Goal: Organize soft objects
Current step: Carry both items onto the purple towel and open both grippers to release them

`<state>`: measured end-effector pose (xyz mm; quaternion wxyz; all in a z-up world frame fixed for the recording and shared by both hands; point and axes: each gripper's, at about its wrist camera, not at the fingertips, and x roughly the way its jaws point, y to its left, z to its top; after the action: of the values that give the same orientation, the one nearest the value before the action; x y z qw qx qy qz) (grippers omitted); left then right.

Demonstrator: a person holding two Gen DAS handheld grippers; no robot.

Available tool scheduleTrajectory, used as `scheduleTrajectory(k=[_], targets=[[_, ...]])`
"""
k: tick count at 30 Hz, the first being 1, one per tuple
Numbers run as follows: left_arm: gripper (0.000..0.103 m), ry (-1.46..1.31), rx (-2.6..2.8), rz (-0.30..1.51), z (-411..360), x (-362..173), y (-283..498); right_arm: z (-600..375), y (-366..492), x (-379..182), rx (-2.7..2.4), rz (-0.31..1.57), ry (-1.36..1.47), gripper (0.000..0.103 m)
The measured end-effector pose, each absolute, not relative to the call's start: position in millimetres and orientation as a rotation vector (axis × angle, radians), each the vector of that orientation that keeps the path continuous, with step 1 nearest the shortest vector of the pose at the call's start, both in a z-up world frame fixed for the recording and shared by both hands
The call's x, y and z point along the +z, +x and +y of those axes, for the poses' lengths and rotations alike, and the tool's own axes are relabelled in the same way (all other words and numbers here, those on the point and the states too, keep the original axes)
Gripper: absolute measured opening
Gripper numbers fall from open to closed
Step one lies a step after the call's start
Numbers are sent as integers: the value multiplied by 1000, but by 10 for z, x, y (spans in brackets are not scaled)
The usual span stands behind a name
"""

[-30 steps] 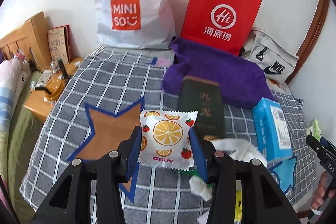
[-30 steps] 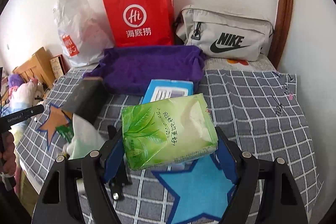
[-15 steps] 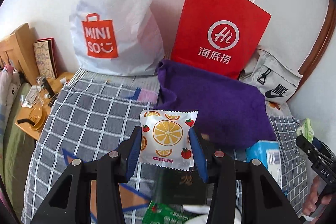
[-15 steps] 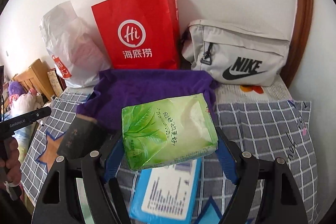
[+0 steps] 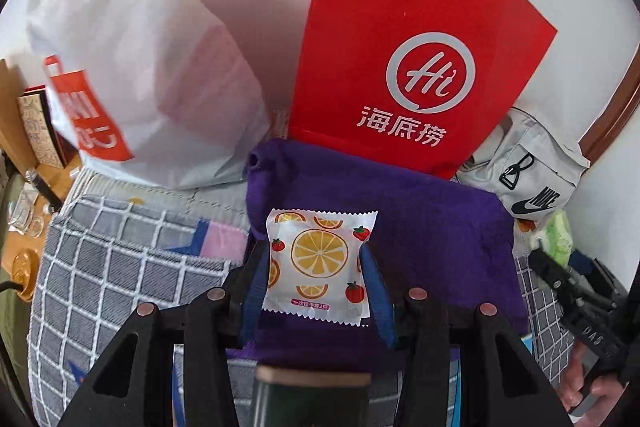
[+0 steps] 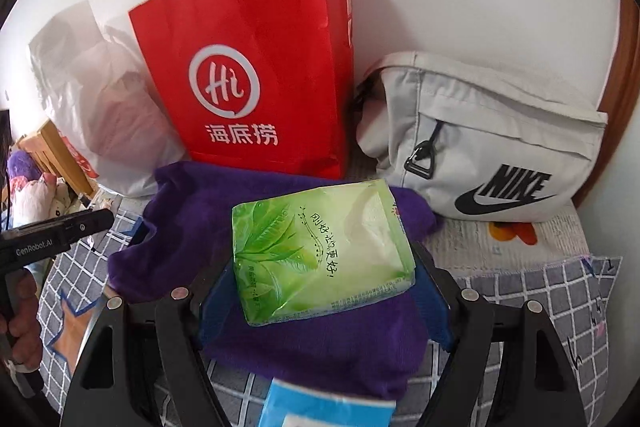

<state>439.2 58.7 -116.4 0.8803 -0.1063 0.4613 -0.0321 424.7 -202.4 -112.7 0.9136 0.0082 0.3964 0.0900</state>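
Observation:
My left gripper (image 5: 316, 287) is shut on a white packet printed with orange slices (image 5: 318, 263), held above the purple towel (image 5: 440, 247). My right gripper (image 6: 320, 291) is shut on a green tissue pack (image 6: 316, 251), also over the purple towel (image 6: 180, 227). In the left wrist view the right gripper (image 5: 560, 267) shows at the right edge with the green tissue pack (image 5: 558, 233). The left gripper (image 6: 60, 231) pokes in at the left of the right wrist view, a hand on its handle.
A red paper bag (image 5: 420, 67) and a white plastic bag (image 5: 140, 67) stand against the wall behind the towel. A grey Nike bag (image 6: 480, 147) lies to the right. A blue tissue pack (image 6: 320, 407) and a dark box (image 5: 312, 399) lie on the checked bedcover (image 5: 100, 287).
Both grippers have travelled forward over the bed toward the wall, each carrying its pack. The towel and bags now loom much closer; the star marks have slid out below.

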Motion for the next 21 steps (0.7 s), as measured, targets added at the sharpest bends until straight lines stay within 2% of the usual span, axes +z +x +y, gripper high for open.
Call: scheduleTrajectory(k=[8, 21], targets=[[44, -206, -84, 1028, 487, -1421, 4860, -2117, 4556, -1688, 178, 928, -1, 78], [46, -258, -108, 1086, 501, -1736, 5233, -2195, 4717, -1991, 249, 1051, 46, 79]])
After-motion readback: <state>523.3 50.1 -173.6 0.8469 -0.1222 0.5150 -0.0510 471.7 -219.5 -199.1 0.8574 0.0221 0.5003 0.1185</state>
